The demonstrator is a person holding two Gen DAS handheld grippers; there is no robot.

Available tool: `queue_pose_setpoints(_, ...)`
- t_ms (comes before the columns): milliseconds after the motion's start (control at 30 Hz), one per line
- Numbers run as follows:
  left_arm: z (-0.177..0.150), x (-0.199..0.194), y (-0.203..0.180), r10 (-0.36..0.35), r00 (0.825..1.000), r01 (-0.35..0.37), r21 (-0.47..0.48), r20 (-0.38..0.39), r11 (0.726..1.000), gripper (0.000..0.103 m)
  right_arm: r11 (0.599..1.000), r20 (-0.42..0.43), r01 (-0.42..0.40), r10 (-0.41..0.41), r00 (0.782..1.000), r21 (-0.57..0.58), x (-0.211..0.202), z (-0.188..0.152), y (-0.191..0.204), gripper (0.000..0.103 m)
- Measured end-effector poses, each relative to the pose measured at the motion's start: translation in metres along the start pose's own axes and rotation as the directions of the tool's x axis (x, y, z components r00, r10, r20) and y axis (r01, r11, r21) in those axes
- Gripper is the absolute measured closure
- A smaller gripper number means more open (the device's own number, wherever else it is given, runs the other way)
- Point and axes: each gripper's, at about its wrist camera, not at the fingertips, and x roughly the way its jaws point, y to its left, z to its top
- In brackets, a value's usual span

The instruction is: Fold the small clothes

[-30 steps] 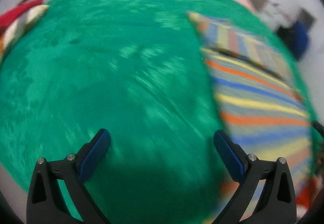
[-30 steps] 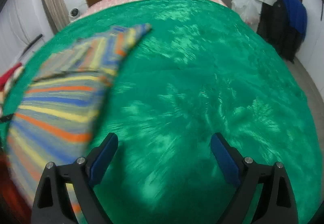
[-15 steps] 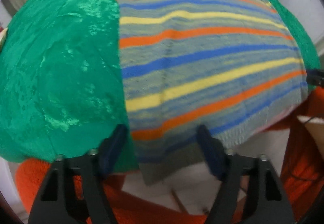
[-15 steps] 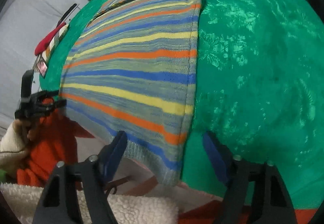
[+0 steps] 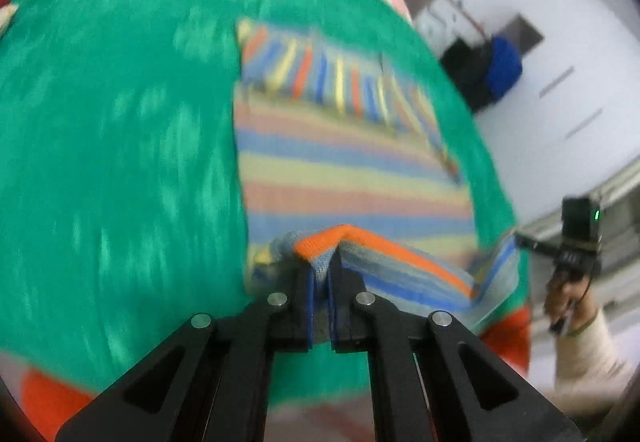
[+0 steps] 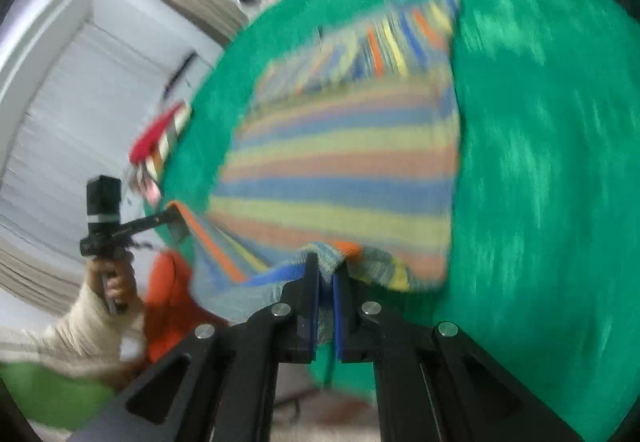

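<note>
Green bedspread [image 5: 120, 162] under a striped sweater [image 5: 344, 170].
Both my left hand-held gripper [image 5: 320, 274] and right hand-held gripper [image 6: 326, 278] pinch its near hem.

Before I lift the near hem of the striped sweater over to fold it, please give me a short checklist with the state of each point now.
1. Left gripper shut on sweater hem: ok.
2. Right gripper shut on the hem: ok.
3. Sleeves already folded across the far part: ok.
4. Body flat on the green blanket: ok.
5. Both grips equally deep: cannot tell, pictures blurred.
</note>
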Motion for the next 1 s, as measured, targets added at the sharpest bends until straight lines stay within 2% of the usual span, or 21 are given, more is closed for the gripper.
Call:
queue_pose_setpoints(133,0.08,0.032,0.01,0.056,0.997,-0.057,0.007,0.052,0.998,0.1,0.998,0.095,0.054,-0.051,0.994,-0.029,0.019,0.083,-0.016,0.097)
queue_pose_setpoints(200,0.122,0.058,0.016,0.097,0.994,-0.097,0.006,0.056,0.995,0.1,0.996,0.138,0.086,-0.084,0.987,-0.01,0.034,0.134,-0.036,0.097)
queue_pose_setpoints(300,0.17,0.1,0.02,0.151,0.986,-0.15,-0.025,0.071,0.988,0.096,0.994,0.178,0.106,-0.111,0.978,0.038,0.052,0.191,-0.071,0.097)
queue_pose_setpoints(333,0.187,0.113,0.031,0.17,0.983,-0.166,-0.064,0.071,0.984,0.089,0.994,0.199,0.074,-0.088,0.976,0.08,0.065,0.214,-0.09,0.096)
queue_pose_setpoints(367,0.2,0.125,0.041,0.189,0.98,-0.18,-0.115,0.068,0.977,0.076,0.992,0.208,0.061,-0.082,0.975,0.107,0.074,0.227,-0.099,0.095)
queue_pose_setpoints(400,0.208,0.13,0.051,0.206,0.976,-0.194,-0.158,0.064,0.968,0.071,0.985,0.229,0.081,-0.115,0.967,0.155,0.081,0.239,-0.115,0.091)
queue_pose_setpoints(433,0.208,0.127,0.058,0.231,0.97,-0.213,-0.192,0.072,0.958,0.067,0.972,0.252,0.108,-0.159,0.955,0.207,0.084,0.244,-0.127,0.082)
queue_pose_setpoints(500,0.203,0.112,0.059,0.222,0.969,-0.202,-0.173,0.107,0.964,0.064,0.953,0.276,0.11,-0.191,0.942,0.283,0.078,0.242,-0.143,0.079)
queue_pose_setpoints(567,0.191,0.091,0.048,0.235,0.961,-0.224,-0.084,0.144,0.971,0.049,0.963,0.299,0.092,-0.169,0.939,0.255,0.062,0.233,-0.139,0.079)
queue_pose_setpoints(600,0.179,0.08,0.037,0.248,0.956,-0.249,-0.013,0.155,0.968,0.046,0.976,0.297,0.092,-0.149,0.943,0.198,0.053,0.229,-0.128,0.079)
queue_pose_setpoints(667,0.169,0.075,0.021,0.212,0.969,-0.222,0.075,0.126,0.972,0.042,0.989,0.193,0.132,-0.142,0.971,0.06,0.053,0.226,-0.098,0.079)
queue_pose_setpoints(733,0.158,0.084,0.002,0.143,0.989,-0.147,0.162,0.04,0.976,0.041,0.995,0.036,0.094,-0.093,0.995,-0.018,0.073,0.224,-0.076,0.079)
queue_pose_setpoints(767,0.155,0.086,-0.002,0.134,0.991,-0.135,0.178,0.019,0.975,0.041,0.996,-0.035,0.078,-0.079,0.996,-0.031,0.087,0.225,-0.071,0.078)
queue_pose_setpoints(800,0.152,0.094,-0.008,0.132,0.991,-0.129,0.197,0.001,0.972,0.041,0.997,-0.136,0.068,-0.072,0.988,-0.036,0.113,0.23,-0.066,0.077)
queue_pose_setpoints(867,0.145,0.105,-0.017,0.158,0.987,-0.151,0.232,-0.014,0.961,0.041,0.994,-0.217,0.104,-0.106,0.97,-0.023,0.154,0.247,-0.072,0.077)
queue_pose_setpoints(900,0.142,0.109,-0.019,0.17,0.985,-0.16,0.236,-0.022,0.958,0.041,0.99,-0.22,0.143,-0.142,0.965,-0.013,0.175,0.263,-0.077,0.077)
queue_pose_setpoints(967,0.139,0.109,-0.017,0.157,0.986,-0.142,0.22,-0.051,0.965,0.04,0.982,-0.063,0.186,-0.187,0.98,-0.019,0.187,0.299,-0.079,0.077)
queue_pose_setpoints(1000,0.136,0.108,-0.018,0.145,0.987,-0.129,0.214,-0.062,0.968,0.038,0.977,0.1,0.215,-0.214,0.972,0.003,0.179,0.318,-0.078,0.076)
